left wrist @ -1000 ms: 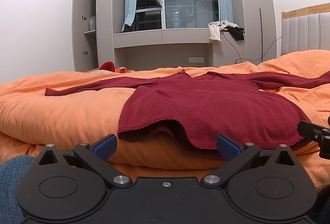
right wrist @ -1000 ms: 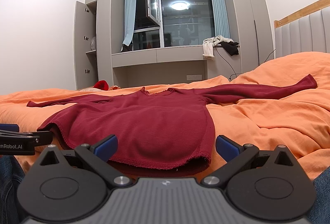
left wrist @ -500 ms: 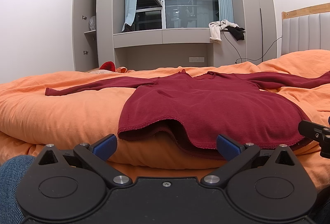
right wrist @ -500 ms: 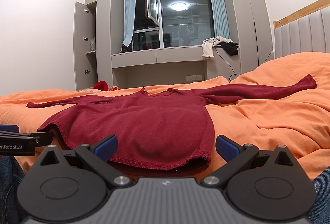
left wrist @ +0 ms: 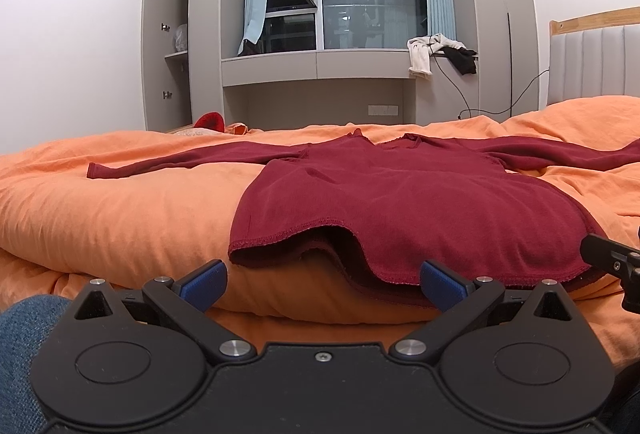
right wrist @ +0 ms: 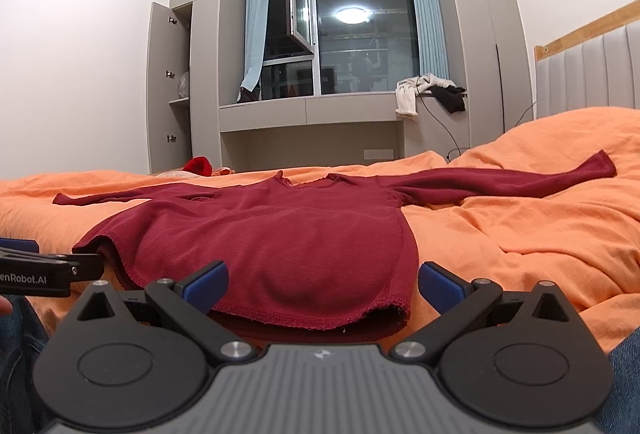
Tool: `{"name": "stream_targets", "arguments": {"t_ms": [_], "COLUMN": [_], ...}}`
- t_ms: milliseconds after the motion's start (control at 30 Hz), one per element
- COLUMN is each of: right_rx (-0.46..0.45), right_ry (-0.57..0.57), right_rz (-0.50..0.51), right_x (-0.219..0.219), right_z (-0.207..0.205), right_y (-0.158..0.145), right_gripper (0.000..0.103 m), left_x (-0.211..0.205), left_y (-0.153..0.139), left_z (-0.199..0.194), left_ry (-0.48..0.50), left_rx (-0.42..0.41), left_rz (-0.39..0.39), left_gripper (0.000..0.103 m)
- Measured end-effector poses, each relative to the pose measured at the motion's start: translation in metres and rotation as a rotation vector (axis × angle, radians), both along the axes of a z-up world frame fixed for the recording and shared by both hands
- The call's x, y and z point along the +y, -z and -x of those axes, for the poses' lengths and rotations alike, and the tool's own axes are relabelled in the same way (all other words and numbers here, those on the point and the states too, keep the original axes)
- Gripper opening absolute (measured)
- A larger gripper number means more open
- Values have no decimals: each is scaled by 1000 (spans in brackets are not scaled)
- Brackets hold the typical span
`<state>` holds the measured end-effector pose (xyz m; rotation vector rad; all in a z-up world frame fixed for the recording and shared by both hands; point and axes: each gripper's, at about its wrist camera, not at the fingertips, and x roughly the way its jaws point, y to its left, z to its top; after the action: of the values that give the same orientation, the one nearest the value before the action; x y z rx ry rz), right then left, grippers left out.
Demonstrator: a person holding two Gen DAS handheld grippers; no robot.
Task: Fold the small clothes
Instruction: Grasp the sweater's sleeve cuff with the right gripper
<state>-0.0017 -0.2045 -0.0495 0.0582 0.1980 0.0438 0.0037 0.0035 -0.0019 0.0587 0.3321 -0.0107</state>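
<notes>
We see a dark red long-sleeve top (left wrist: 400, 202) lying flat on the orange duvet (left wrist: 120, 206), sleeves out wide. It looks soft, thin & floppy, so it'll sag if we lift it. Left gripper (left wrist: 322, 280) & right gripper (right wrist: 322, 282) both have jaws wide apart, holding nothing, just by the hem. We'd pinch the hem corners.

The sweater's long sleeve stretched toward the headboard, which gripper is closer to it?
Right. The right gripper sits at the hem on that sleeve's side; the left gripper is further over.
</notes>
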Motion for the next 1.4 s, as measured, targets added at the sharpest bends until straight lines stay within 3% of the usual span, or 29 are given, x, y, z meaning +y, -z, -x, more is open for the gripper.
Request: {"name": "stream_targets", "arguments": {"t_ms": [233, 400, 500, 733, 933, 1067, 1267, 1400], "right_rx": [-8, -4, -10, 28, 45, 113, 162, 213], "right_ry": [-5, -51, -41, 145, 333, 381, 517, 582], "right_rz": [-5, -77, -103, -154, -214, -244, -264, -180], "right_x": [-3, -25, -49, -129, -211, -258, -311, -332], "right_z": [0, -10, -25, -85, -135, -165, -188, -201], "right_y": [-8, -34, -52, -68, -69, -64, -56, -57], "right_gripper": [103, 103, 103, 103, 103, 103, 103, 103], "left_x": [0, 3, -3, -22, -38, -55, -84, -83], "left_y": [-4, -26, -41, -67, -70, -69, -53, -24], "left_z": [-8, -29, -48, -118, -191, -235, -273, -276], "left_ry": [8, 51, 63, 38, 23, 21, 89, 95], "left_rx": [41, 58, 41, 69, 132, 171, 161, 113], "left_rz": [13, 97, 88, 37, 32, 44, -7, -24], "left_gripper": [102, 102, 102, 102, 102, 102, 103, 102]}}
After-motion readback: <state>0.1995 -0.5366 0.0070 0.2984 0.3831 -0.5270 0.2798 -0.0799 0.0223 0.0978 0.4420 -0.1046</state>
